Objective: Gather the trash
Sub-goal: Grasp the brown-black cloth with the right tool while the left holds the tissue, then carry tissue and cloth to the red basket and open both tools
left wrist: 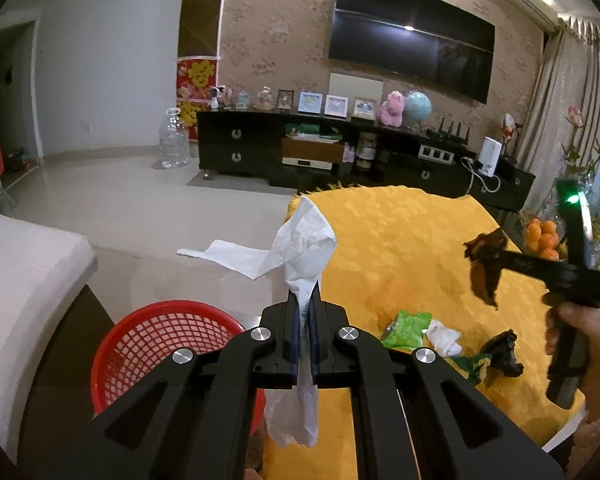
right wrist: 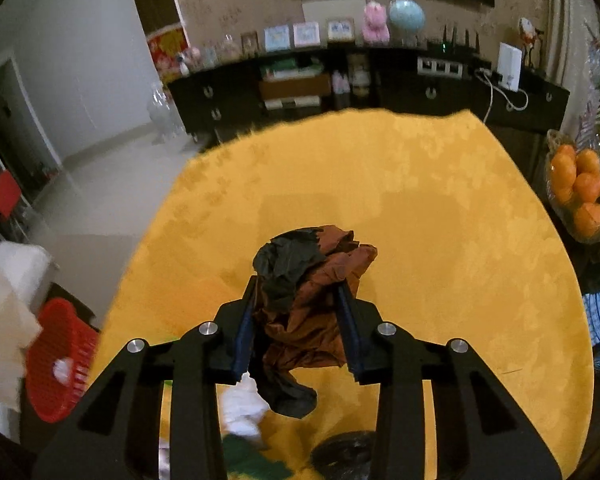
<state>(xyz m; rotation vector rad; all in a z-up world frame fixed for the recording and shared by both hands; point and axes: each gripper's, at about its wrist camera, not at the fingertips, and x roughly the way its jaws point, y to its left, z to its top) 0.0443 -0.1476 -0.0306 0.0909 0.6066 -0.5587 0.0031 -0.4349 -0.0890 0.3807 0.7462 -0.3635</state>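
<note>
Both tools are holding trash up above the bench. The left tool point(left wrist: 307, 300) has its two fingers pressed together on a white tissue point(left wrist: 304, 248). The tissue is soft and crinkled. One part sticks up past the finger tips, a long flap points off to the left, and another part hangs down under the fingers. It is in the air, over the edge of the bench point(left wrist: 412, 232), which has a yellow cloth on it. A red basket point(left wrist: 160, 344) with a net of little holes sits low beside the bench, down and to the left of the tissue.

The right tool point(right wrist: 298, 296) is clamped on a crumpled wrapper point(right wrist: 312, 280). The wrapper is shiny brown with a black part on its left side, and it is all wrinkled. It fills the space between the two fingers, pokes out past their tips, and a dark end dangles below. It is up off the yellow cloth. In the left view, this wrapper hangs well to the right of the tissue.

More trash lies on the yellow cloth: a green wrapper point(left wrist: 408, 326), a small white tissue ball point(left wrist: 444, 338) just beside it, and a black wrapper point(left wrist: 502, 354) near the right hand point(left wrist: 580, 328). Oranges point(right wrist: 578, 188) sit in a pile by the right edge of the bench.
</note>
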